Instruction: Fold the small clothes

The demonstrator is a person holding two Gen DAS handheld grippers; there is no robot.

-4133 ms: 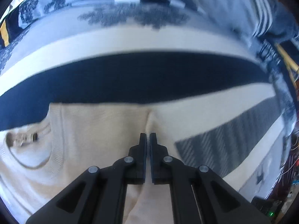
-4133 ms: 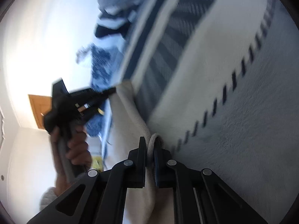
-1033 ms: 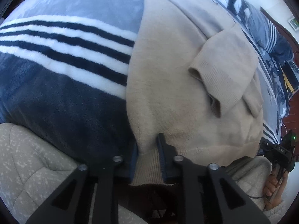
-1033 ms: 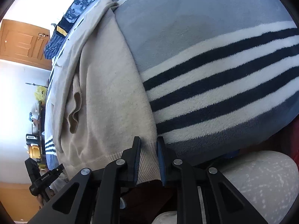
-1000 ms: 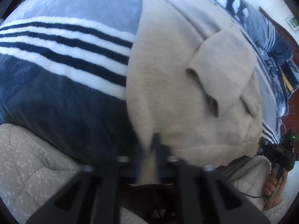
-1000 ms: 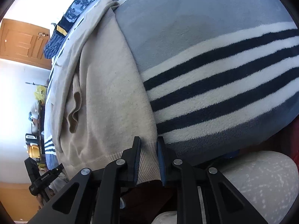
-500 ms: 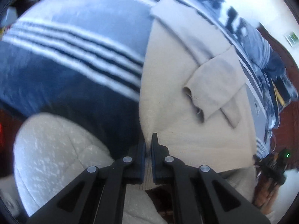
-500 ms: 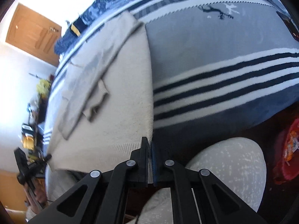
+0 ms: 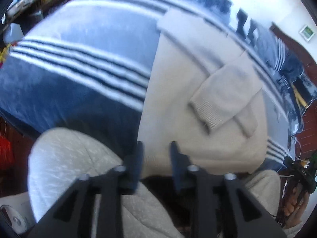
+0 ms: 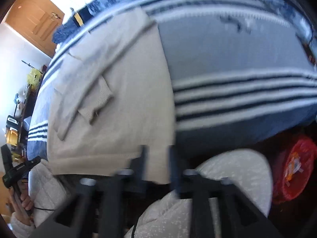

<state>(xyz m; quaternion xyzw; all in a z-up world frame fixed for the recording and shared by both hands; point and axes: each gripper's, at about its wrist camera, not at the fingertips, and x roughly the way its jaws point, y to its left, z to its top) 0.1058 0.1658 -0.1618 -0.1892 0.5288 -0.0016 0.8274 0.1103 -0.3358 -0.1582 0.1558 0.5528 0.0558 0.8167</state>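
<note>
A beige knit sweater [image 9: 188,91] lies flat on the striped blue blanket [image 9: 83,59], sleeves folded across its body, one ribbed cuff [image 9: 206,115] on top. My left gripper [image 9: 155,154] is open, its jaws either side of the left corner of the bottom hem. In the right wrist view the sweater [image 10: 118,91] lies the same way. My right gripper [image 10: 156,156] is open, jaws astride the hem's right corner. The frames are blurred, so I cannot tell whether fingers touch the cloth.
The blanket [image 10: 237,63] covers a bed. My light quilted trouser legs [image 9: 65,158] [image 10: 233,174] are close below the grippers. A red bag [image 10: 293,166] lies on the floor at right. A wooden door [image 10: 33,15] stands far left.
Both grippers, shut on the sweater's bottom hem half a second ago, have opened and let it go. The view has pulled back a little and the sweater lies flat.
</note>
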